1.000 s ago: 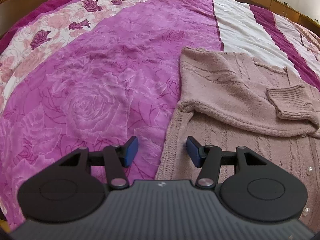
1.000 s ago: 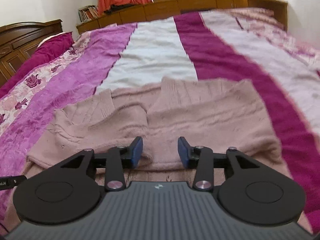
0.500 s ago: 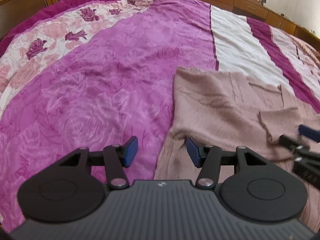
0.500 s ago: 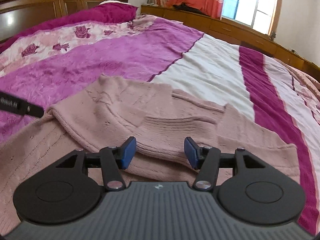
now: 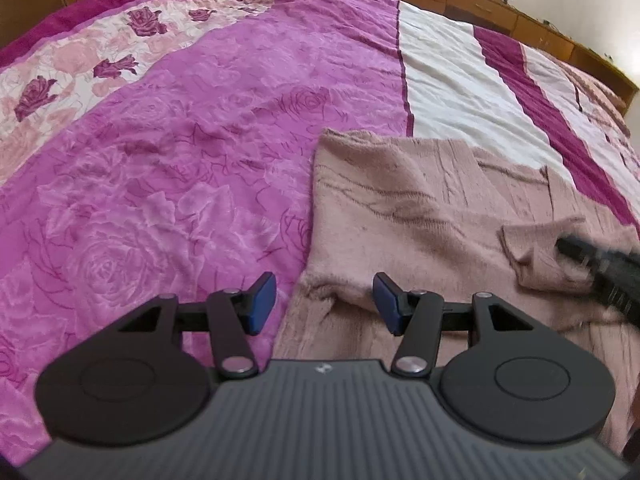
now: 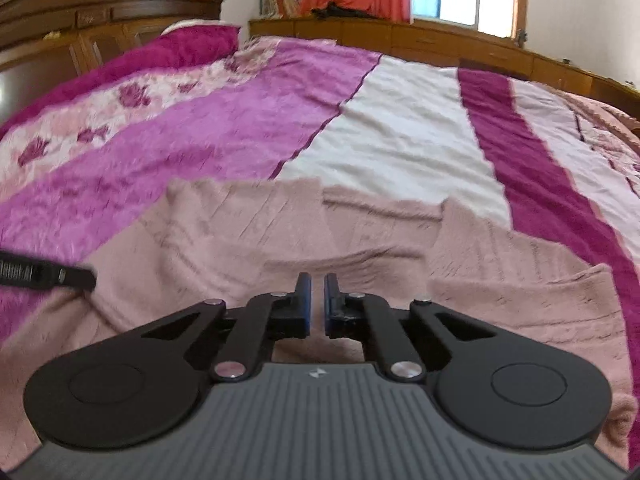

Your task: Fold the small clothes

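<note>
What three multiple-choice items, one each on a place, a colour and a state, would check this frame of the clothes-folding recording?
1. Where does the pink knitted cardigan lie?
A. On the bedspread
B. On the floor
C. On the wooden headboard

2. What colour are the pads on the left gripper's fingers?
A. Red
B. Blue
C. White

3. How do the right gripper's fingers stand?
A. Spread wide
B. Nearly together
C. Out of view

Answers:
1. A, the cardigan is spread flat over the purple and white stripes of the bedspread.
2. B, both pads show blue against the black linkage.
3. B, only a narrow slit shows between them, above the cardigan's cuff.
</note>
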